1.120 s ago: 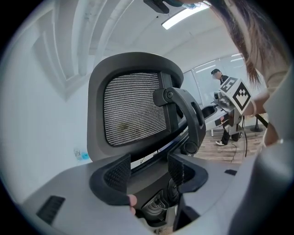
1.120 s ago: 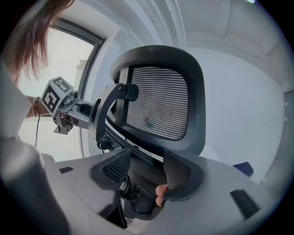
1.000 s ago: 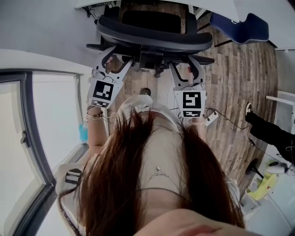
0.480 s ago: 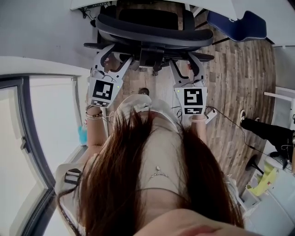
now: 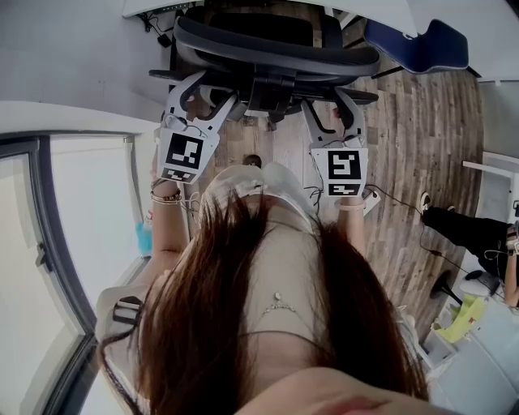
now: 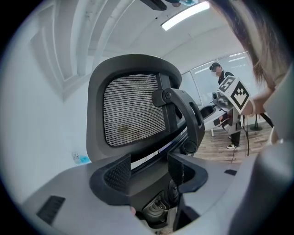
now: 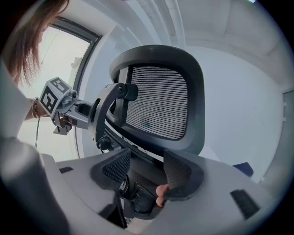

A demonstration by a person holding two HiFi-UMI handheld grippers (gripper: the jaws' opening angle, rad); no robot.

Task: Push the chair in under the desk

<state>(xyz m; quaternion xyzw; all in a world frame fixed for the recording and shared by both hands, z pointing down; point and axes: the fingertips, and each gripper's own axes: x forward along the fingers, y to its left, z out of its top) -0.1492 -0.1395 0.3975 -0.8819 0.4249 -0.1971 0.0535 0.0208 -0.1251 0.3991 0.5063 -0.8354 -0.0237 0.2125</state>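
Two pairs of jaws apart, empty — left tongs, right tongs — behind chair on wood-plank floor.

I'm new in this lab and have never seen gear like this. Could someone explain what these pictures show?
There is no robot here. A person holds a hand tool in each hand: the left tongs and the right tongs. Each carries a cube of square markers.

The head view comes from a camera on the person's head, looking steeply down. The two gripper views come from cameras riding on the tools, each looking along its own jaws.

No tabletop is in play. A black mesh chair stands on a wood floor, facing a white desk.

Both tongs are open, with their jaws apart at the lower back of the chair. As far as I can tell, nothing is clamped.
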